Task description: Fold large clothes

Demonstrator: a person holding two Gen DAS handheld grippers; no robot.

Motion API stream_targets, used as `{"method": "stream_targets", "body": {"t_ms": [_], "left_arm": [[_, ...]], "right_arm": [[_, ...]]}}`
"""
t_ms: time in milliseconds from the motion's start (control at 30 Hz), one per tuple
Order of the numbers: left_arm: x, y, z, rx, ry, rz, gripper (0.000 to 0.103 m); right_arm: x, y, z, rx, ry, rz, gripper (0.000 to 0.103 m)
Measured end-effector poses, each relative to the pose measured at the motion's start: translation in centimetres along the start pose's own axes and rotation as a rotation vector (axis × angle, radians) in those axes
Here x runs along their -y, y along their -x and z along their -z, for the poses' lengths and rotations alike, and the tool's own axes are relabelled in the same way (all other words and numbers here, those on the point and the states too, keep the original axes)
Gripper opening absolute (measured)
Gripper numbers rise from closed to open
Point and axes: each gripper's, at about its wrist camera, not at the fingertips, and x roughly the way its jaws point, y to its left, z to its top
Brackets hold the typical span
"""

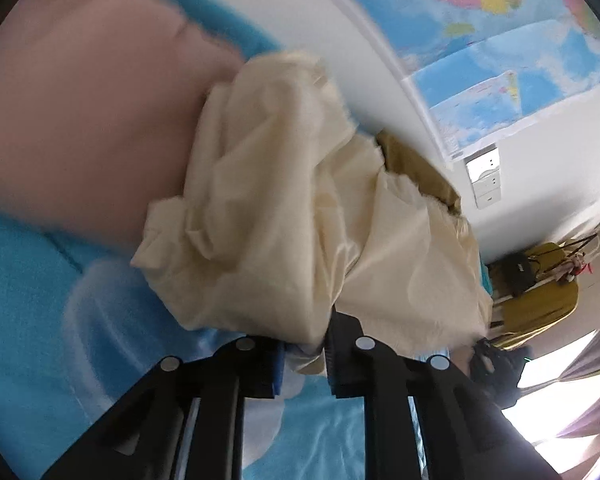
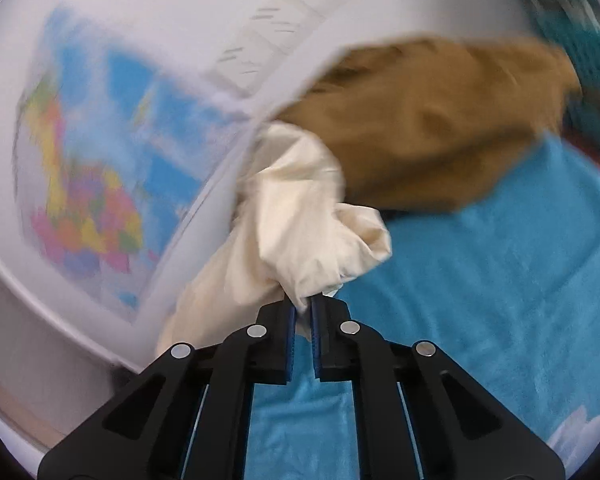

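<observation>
Cream-coloured, thin woven garment (image 1: 284, 208), heavily crumpled, bunched into soft folds, frayed edge at lower right of the left wrist frame. It fills the centre of that frame, lifted above the turquoise blue fleecy bed cover (image 1: 24, 280). Left tool (image 1: 305, 354): cloth pinched between the blue pads, jaws closed on it. In the right wrist frame the same garment (image 2: 300, 216) hangs in a twisted rope from centre to lower left; right tool (image 2: 303, 314) clamps a gathered tip. Mustard-brown cloth (image 2: 432, 120) lies upper right, touching the cream one. Pink pillow-like mass (image 1: 84, 112) upper left. Blurred world map poster (image 2: 100, 168) on the white wall.
</observation>
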Motion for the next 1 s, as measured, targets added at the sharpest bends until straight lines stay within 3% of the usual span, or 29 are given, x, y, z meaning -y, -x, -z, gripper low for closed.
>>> {"method": "stream_targets", "body": {"t_ms": [67,100,133,167,233,300,400,500,567,667,800,933,1000], "left_arm": [[-0.2,-0.4,0.4,-0.006,-0.012,-0.015,0.023],[-0.2,-0.2,0.5,0.01,-0.021,-0.041,0.036],[-0.1,0.3,0.6,0.03,-0.033,-0.076,0.045],[0.0,0.6,0.7,0.04,-0.048,-0.086,0.045],[0.3,1.4,1.1,0.049,-0.076,-0.102,0.059],[0.5,2.1,1.6,0.059,-0.105,-0.091,0.063],[0.6,2.8,2.6,0.061,-0.126,-0.081,0.068],[0.6,2.3,3.2,0.04,-0.111,-0.051,0.073],[0.9,1.6,3.2,0.031,-0.112,-0.057,0.076],[1.9,0.9,3.0,0.042,-0.12,-0.069,0.08],[3.2,-0.4,3.1,0.045,-0.14,-0.155,0.08],[5.1,-1.6,3.8,0.068,-0.214,-0.293,0.08],[5.5,-1.9,4.0,0.072,-0.235,-0.319,0.08]], "right_arm": [[1.6,-1.0,0.6,-0.026,-0.033,0.02,0.007],[2.1,-0.8,0.8,-0.021,-0.047,0.012,0.011],[2.2,-0.3,0.9,-0.017,-0.052,0.021,0.028],[2.1,0.6,1.0,0.003,-0.047,0.05,0.036],[1.4,2.3,1.4,0.028,-0.003,0.064,0.056],[0.5,3.5,2.4,0.021,0.044,0.038,0.069],[0.1,3.1,4.5,-0.08,0.069,-0.012,0.082],[-0.8,-0.5,6.5,-0.197,0.056,-0.084,0.084],[-2.7,-1.9,7.0,-0.184,0.127,-0.04,0.085],[-4.0,-4.2,7.3,-0.223,0.12,-0.087,0.087],[-4.9,-5.3,7.2,-0.197,0.169,-0.011,0.087],[-4.2,-5.1,7.3,-0.176,0.169,-0.002,0.087],[-3.9,-5.1,7.1,-0.171,0.154,-0.002,0.087]]}}
